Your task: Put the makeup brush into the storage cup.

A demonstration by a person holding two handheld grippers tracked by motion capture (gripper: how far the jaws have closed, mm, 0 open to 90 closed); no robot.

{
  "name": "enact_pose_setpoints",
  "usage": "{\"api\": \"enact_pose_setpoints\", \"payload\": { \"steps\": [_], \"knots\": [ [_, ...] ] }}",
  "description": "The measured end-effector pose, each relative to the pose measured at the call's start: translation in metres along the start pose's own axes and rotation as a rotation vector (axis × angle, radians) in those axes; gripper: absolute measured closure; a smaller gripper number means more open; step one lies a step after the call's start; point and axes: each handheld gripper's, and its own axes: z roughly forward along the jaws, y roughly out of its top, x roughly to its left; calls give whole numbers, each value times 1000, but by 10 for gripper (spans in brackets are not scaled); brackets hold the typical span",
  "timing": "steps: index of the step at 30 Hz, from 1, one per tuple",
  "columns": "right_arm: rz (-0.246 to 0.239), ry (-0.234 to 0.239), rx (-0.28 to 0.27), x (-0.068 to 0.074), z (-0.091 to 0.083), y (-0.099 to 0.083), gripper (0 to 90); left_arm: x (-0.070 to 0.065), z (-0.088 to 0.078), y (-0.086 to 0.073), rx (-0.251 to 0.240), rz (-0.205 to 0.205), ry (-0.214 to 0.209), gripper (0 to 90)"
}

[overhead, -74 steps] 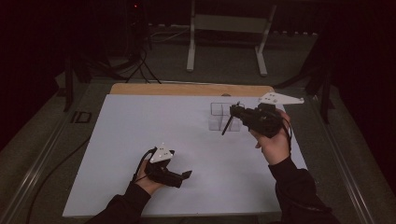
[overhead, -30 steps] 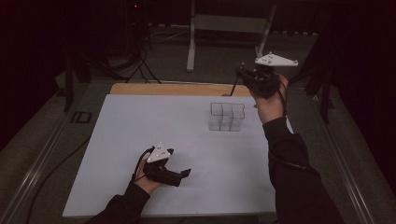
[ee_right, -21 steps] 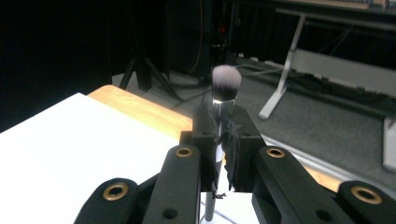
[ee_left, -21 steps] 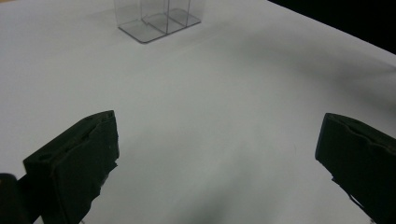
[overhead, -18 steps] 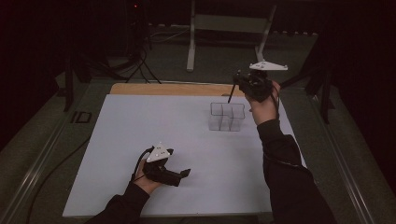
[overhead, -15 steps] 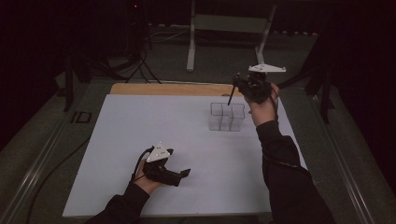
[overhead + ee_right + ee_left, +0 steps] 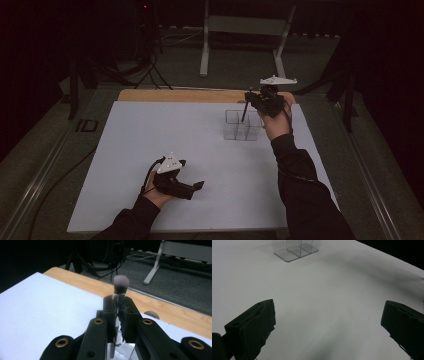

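- White sheet (image 7: 150, 135) covers the table; wooden edge (image 7: 175, 95) bare along the 12 o'clock side. Wide open surface from centre toward 9 o'clock.
- Clear divided organiser (image 7: 242, 125) stands at about 1 o'clock on the sheet, well apart from every edge.
- Left gripper (image 7: 196, 186) rests near the 6 o'clock edge, jaws spread wide, nothing between.
- Right gripper (image 7: 248, 98) above the organiser, jaws clamped on the makeup brush (image 7: 120, 286); handle points down into the organiser, bristles up.

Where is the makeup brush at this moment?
In the high view, the makeup brush is at the far right of the white table, clamped in the right gripper, handle hanging over the clear organizer.
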Motion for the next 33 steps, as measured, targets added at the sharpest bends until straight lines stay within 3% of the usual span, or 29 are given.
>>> {"api": "enact_pose_setpoints", "payload": {
  "steps": [22,33],
  "knots": [
    [6,-33,72,0,16,-14,832,1,1,-1,4,-2,-3,8],
    [17,-25,106,-3,21,-18,830,1,1,-1,4,-4,-3,8]
  ]
}}
